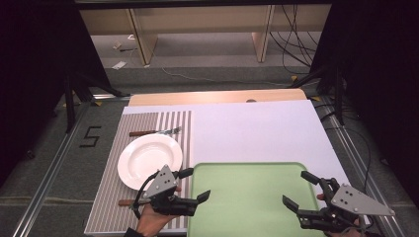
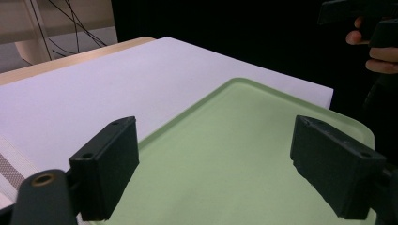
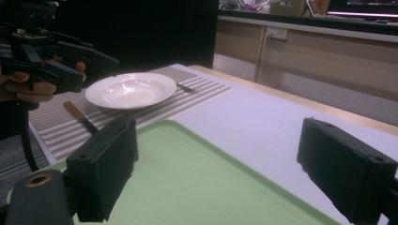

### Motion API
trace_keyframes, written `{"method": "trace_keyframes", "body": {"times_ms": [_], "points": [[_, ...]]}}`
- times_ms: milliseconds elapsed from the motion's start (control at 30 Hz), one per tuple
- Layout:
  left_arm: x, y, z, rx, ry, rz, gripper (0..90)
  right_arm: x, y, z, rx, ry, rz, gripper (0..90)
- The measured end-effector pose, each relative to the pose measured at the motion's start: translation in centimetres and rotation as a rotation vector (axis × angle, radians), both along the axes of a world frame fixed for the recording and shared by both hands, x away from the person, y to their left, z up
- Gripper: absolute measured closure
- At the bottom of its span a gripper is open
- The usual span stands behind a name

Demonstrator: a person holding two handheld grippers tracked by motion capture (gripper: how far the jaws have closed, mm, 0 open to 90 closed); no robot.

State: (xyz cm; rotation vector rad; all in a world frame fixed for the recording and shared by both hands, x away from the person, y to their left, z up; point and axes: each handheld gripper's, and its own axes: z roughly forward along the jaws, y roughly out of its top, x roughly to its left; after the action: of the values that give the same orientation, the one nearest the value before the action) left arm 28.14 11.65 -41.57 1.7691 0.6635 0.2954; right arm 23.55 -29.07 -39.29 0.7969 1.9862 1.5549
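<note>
White table point(image 1: 257, 123) carries a striped placemat point(image 1: 111, 202) on its left side, and a green tray point(image 1: 247, 197) sits just beside it at the near edge. Plate point(image 1: 149, 160), fork point(image 1: 155, 132) and knife point(image 3: 80, 116) rest on the mat.

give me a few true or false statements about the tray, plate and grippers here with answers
1. The green tray has nothing on it. True.
2. The white plate sits on the tray. False: it sits on the striped placemat, left of the tray.
3. The left gripper is open, holding nothing. True.
4. The right gripper is clamped on a fork. False: its jaws stand apart over the tray; the fork lies beyond the plate.
5. A knife lies on the placemat. True.
</note>
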Motion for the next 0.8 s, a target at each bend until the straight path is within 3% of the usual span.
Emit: {"method": "trace_keyframes", "body": {"times_ms": [233, 800], "points": [[0.03, 0.02, 0.02, 0.006, -0.001, -0.002, 15.4, 0.01, 0.02, 0.0, 0.0, 0.0, 0.001, 13.7], [0.17, -0.08, 0.13, 0.068, -0.003, 0.01, 15.7, 0.05, 0.03, -0.04, 0.002, 0.003, 0.002, 13.7]]}}
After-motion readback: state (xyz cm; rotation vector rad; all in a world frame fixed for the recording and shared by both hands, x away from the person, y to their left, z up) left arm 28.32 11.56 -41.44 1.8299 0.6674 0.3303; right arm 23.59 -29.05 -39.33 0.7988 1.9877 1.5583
